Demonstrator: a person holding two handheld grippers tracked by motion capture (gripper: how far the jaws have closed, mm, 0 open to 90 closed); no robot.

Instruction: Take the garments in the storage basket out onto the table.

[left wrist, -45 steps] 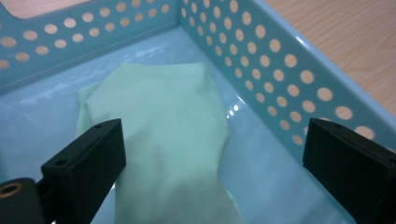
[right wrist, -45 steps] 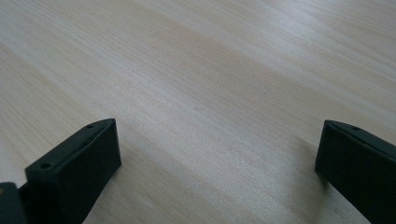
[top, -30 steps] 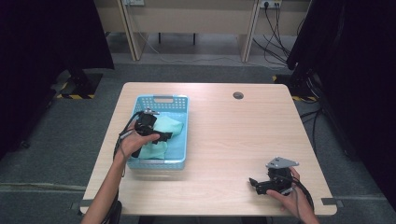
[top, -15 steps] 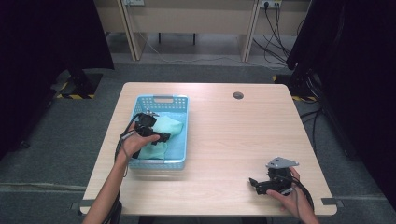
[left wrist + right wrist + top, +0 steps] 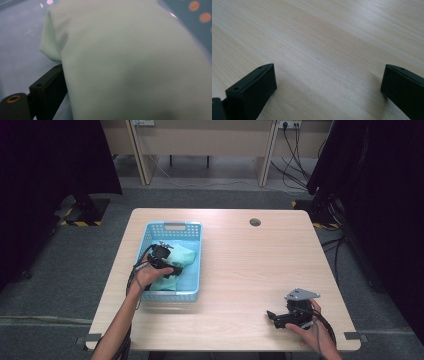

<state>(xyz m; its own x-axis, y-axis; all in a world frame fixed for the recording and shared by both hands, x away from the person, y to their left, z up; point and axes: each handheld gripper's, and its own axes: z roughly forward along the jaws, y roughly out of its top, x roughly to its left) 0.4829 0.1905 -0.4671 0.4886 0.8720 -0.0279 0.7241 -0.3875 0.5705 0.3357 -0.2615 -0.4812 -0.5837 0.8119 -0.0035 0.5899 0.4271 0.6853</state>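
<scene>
A pale green folded cloth (image 5: 186,258) lies in the light blue basket (image 5: 172,226) on the left half of the table. My left gripper (image 5: 176,269) is down in the basket, pointing right into the cloth. In the left gripper view the cloth (image 5: 125,57) bulges close up against the inner face of the left finger (image 5: 47,91) and hides the other one. The jaws stand wide and have just been closing a little, with cloth between them. My right gripper (image 5: 270,316) rests open on the bare table near the front right, with nothing between its fingers (image 5: 252,92).
The wooden table (image 5: 250,270) has a round cable hole (image 5: 255,222) at the back. The basket's perforated wall (image 5: 200,15) stands just beyond the cloth. Desk legs and cables are on the floor behind the table.
The left gripper has shifted only slightly over the cloth in the basket. The right gripper has not moved.
</scene>
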